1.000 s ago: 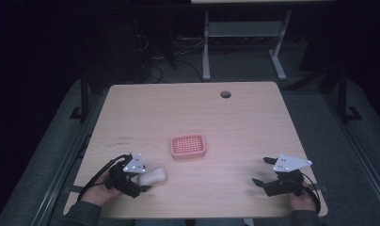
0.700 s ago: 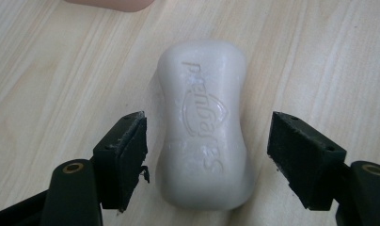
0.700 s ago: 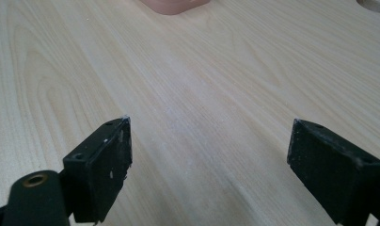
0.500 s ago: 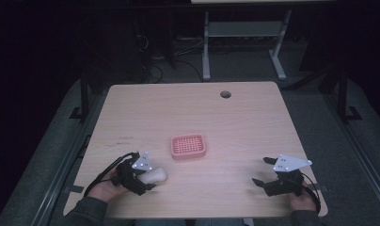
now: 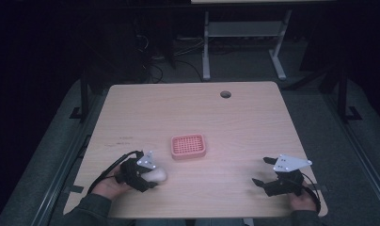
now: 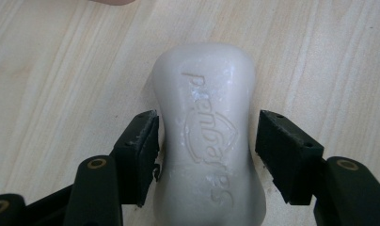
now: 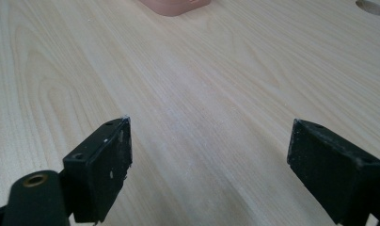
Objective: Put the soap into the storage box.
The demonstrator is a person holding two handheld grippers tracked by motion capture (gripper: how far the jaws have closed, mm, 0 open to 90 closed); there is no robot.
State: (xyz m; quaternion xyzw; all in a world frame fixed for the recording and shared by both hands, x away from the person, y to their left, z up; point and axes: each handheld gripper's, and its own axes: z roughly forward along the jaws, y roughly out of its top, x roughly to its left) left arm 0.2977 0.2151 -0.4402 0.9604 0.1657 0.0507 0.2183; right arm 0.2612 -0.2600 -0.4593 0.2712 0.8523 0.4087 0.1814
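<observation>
high view first: your left gripper sits low at the near left of the tabletop, with your hand behind it, and the pale soap bar lies right at its fingers. the pink soap dish stands near the middle of the tabletop, just beyond and to the right of the bar, apart from it. your right gripper rests at the near right, well apart from both the dish and the bar, with a grey three-cornered plate on top and a cable trailing back toward your sleeve.

left gripper view: the soap bar lies flat on the wood with its embossed lettering facing up, its length running away from you between the two black fingers. the fingers are spread on either side of the bar's waist; the one on the left of this view is almost against the soap, while the other shows a thin strip of wood between its pad and the bar. so the left gripper straddles the bar without pinching it.

right gripper view: your right gripper has its fingers spread wide with bare wood between them, grasping nothing. an edge of the pink soap dish shows at the top, far ahead of them, and the round hole in the tabletop sits at the upper right corner.
</observation>
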